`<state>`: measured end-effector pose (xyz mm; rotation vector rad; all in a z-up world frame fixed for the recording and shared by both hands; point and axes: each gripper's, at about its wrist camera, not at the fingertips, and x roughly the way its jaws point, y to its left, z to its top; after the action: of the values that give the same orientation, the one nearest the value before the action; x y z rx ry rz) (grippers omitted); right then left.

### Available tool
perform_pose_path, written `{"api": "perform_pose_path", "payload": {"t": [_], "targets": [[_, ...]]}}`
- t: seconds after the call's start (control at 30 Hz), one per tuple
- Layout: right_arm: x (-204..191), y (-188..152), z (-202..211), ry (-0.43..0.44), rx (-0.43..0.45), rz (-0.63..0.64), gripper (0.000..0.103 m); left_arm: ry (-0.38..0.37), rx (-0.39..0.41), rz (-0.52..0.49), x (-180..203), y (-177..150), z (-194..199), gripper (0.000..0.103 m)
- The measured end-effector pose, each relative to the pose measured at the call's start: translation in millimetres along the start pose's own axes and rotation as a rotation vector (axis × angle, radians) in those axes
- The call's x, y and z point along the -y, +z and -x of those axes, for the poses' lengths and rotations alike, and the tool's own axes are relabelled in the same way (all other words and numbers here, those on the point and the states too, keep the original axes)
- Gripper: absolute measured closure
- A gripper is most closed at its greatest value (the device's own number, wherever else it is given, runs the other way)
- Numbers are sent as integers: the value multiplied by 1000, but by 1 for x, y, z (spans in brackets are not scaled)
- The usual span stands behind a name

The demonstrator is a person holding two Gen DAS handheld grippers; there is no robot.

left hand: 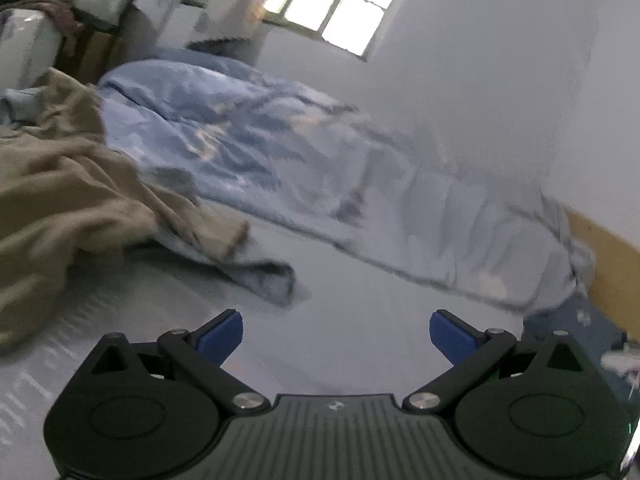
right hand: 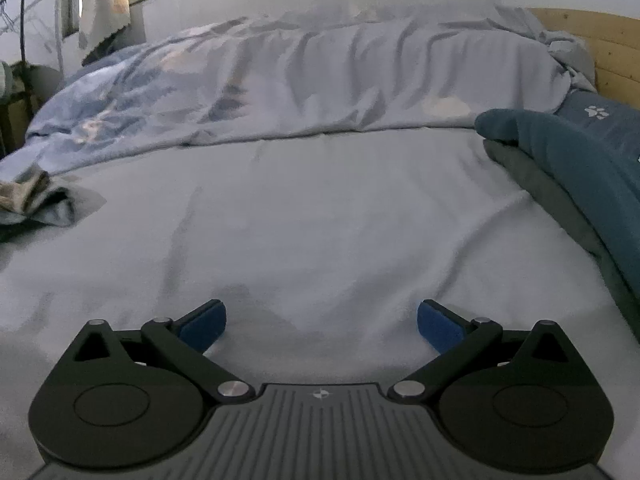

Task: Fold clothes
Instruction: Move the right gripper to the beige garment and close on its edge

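Observation:
A crumpled tan garment [left hand: 60,184] lies heaped on the bed at the left of the left wrist view, with a light blue-grey garment [left hand: 264,276] sticking out from under its near edge. That pile's edge [right hand: 32,200] shows at the far left of the right wrist view. My left gripper [left hand: 336,332] hovers open over the bare sheet, to the right of the pile, with nothing between its blue pads. My right gripper [right hand: 322,322] is open too, low over the pale sheet [right hand: 320,216]. Folded teal clothes [right hand: 568,168] lie stacked at the right.
A rumpled light blue duvet [right hand: 304,80] runs across the far side of the bed. A dark blue pillow with a paw print [right hand: 600,116] sits by the wooden headboard [right hand: 608,48]. A window [left hand: 328,4] and a white wall lie beyond. Furniture with clutter [left hand: 36,40] stands far left.

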<state>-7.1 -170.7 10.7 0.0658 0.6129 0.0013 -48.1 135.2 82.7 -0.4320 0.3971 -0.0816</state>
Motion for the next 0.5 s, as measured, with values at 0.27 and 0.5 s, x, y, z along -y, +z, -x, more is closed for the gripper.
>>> {"api": "perform_pose_path", "payload": {"t": [0.27, 0.5], "targets": [[-94, 22, 39, 295, 44, -11, 0, 141, 173, 102, -57, 33, 44, 0], [-198, 46, 45, 572, 39, -19, 0, 340, 325, 179, -109, 55, 86, 0]]}}
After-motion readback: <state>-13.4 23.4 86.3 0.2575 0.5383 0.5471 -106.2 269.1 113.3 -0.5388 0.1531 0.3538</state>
